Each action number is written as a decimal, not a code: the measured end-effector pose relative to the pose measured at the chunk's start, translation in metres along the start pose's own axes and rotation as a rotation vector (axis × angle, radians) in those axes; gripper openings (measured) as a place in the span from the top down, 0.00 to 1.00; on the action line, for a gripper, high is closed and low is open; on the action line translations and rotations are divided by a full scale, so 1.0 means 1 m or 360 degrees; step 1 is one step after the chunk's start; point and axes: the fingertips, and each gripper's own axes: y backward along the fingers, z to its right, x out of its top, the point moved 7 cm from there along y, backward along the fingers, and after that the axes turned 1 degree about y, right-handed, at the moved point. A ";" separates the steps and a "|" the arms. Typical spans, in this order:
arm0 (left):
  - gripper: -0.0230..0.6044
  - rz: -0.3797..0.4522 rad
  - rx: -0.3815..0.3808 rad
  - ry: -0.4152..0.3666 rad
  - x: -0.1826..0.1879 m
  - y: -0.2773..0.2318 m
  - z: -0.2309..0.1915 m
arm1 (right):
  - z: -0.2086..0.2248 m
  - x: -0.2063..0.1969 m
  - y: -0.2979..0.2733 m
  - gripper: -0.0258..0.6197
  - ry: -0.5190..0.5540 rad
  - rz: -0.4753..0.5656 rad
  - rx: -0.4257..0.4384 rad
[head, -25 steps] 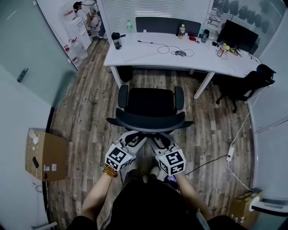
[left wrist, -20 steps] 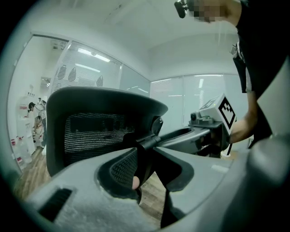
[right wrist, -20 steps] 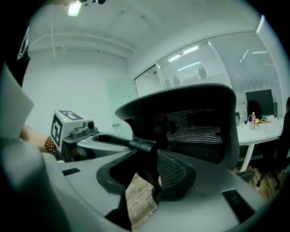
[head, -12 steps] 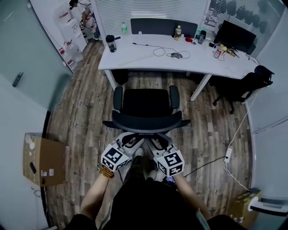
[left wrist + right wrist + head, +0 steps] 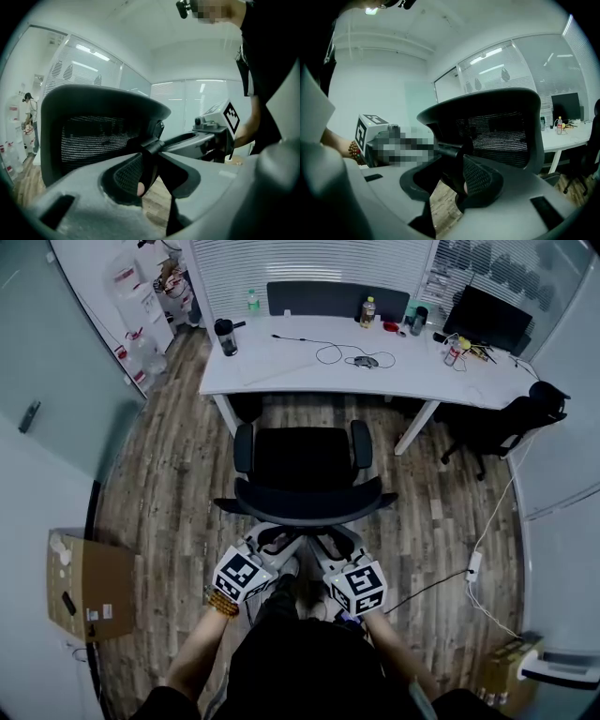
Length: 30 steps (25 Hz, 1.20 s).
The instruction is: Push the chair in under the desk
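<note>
A black office chair (image 5: 305, 463) stands with its seat facing the white desk (image 5: 281, 362), a short gap off the desk's front edge. I stand behind its mesh backrest (image 5: 305, 505). My left gripper (image 5: 274, 540) and right gripper (image 5: 330, 542) reach side by side to the rear of the backrest. In the left gripper view, my left gripper (image 5: 149, 171) has its jaws closed around the black back strut (image 5: 150, 150). The right gripper view shows my right gripper (image 5: 454, 180) clamped on the same strut (image 5: 450, 152), with the mesh back (image 5: 501, 140) beyond it.
On the desk are a monitor (image 5: 492, 317), bottles and a cable. A second black chair (image 5: 511, 418) stands at the right. The desk's slanted leg (image 5: 417, 423) is right of my chair. A cardboard box (image 5: 89, 585) sits at the left, and a power strip (image 5: 473, 563) lies on the wooden floor.
The chair and both grippers have moved forward together toward the desk, and the gap between seat and desk edge has shrunk. Both grips look unchanged.
</note>
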 end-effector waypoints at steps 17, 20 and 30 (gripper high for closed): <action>0.80 -0.0001 -0.0079 -0.0010 0.007 -0.014 -0.049 | 0.017 0.014 -0.040 0.77 0.0005 0.0002 -0.0062; 0.80 0.0008 -0.0093 0.0001 0.008 -0.015 -0.060 | 0.020 0.019 -0.050 0.77 0.0007 -0.0004 -0.0069; 0.80 0.0003 -0.0198 -0.0018 0.013 -0.032 -0.094 | 0.038 0.028 -0.075 0.77 -0.0002 -0.0010 -0.0136</action>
